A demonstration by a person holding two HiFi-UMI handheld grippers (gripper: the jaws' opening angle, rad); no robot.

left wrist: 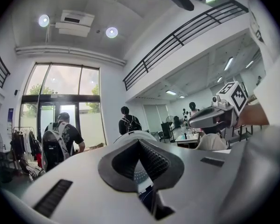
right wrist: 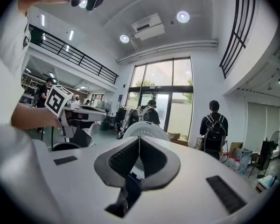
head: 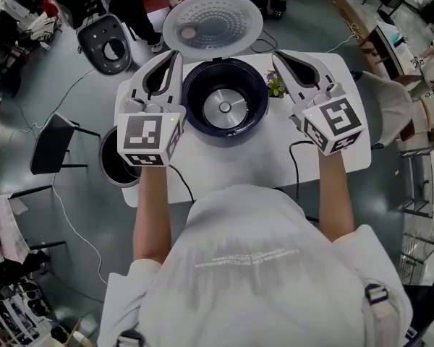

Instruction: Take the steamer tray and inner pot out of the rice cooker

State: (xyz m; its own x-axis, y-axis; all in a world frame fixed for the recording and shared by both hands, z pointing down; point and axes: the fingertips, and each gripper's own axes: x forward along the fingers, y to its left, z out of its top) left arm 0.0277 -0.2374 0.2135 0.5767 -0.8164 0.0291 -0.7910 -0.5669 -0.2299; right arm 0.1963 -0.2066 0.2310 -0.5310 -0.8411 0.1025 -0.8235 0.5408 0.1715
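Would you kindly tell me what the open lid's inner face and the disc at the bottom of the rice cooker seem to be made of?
Lid's inner face: dull grey metal, probably, by its matt sheen and rows of small dimples.
Disc: bare metal, brushed or polished, by its silvery colour and bright glare.

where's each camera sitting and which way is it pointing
Head view: on the person's head, facing steeply down at the open rice cooker on the table; forearms, shirt, left tool and right tool show.
Left gripper view: on the left tool, facing level along its shut jaws; the right tool and its hand show at right.
Right gripper view: on the right tool, facing level along its shut jaws; the left tool shows at left.
Shared: both gripper views catch the cooker's raised lid.
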